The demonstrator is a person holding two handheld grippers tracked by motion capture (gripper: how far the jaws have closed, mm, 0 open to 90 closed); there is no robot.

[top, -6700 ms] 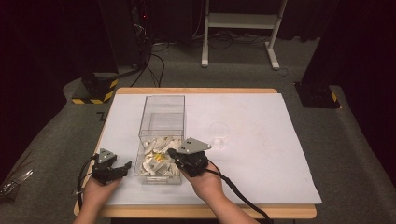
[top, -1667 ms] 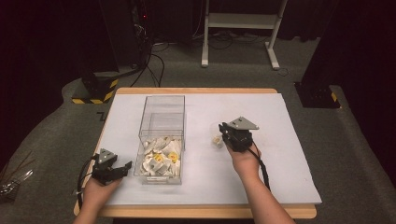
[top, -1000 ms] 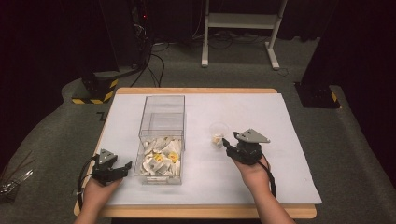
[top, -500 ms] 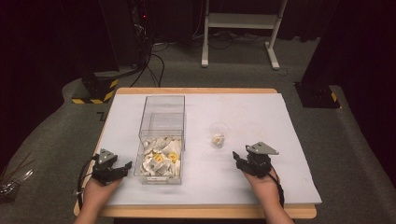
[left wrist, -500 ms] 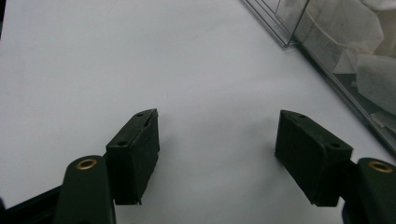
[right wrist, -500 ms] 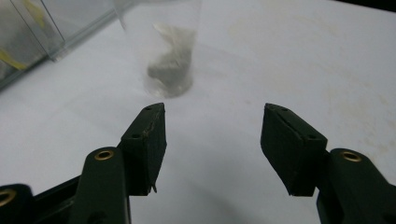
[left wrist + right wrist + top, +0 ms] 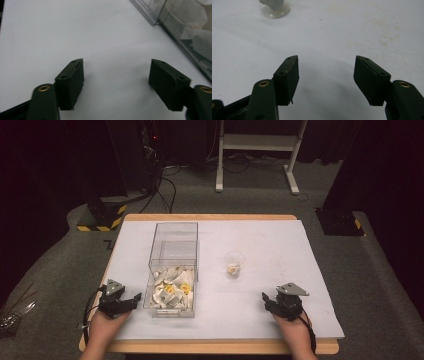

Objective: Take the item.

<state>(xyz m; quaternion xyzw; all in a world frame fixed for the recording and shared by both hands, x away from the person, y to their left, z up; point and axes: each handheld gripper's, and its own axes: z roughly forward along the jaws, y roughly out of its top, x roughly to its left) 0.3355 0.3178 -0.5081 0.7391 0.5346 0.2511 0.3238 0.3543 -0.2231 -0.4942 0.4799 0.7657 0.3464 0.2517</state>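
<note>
Since the earlier frames, the right gripper (image 7: 271,300) has moved from the middle of the white paper, beside the small clear cup (image 7: 234,264), down to the lower right of the high view. A small packet (image 7: 233,269) that it carried from the clear box (image 7: 172,265) now rests in that cup, well apart from either gripper. Its jaws have just been opening and stand apart with nothing between them; in the right gripper view only bare paper lies between the black pads, with the cup's base (image 7: 275,10) at the upper left.

The left gripper (image 7: 131,300) sits at the lower left of the high view, just beside the box's near corner. Its jaws have also just been opening and stand wide apart, empty, with the box wall (image 7: 175,32) at the upper right of its own view.

One packet appears delivered, and both hands seem parked. The next move likely calls for reaching back into the box, where many more white and yellow packets (image 7: 170,290) lie heaped at the near end, and pinching a single one.
</note>
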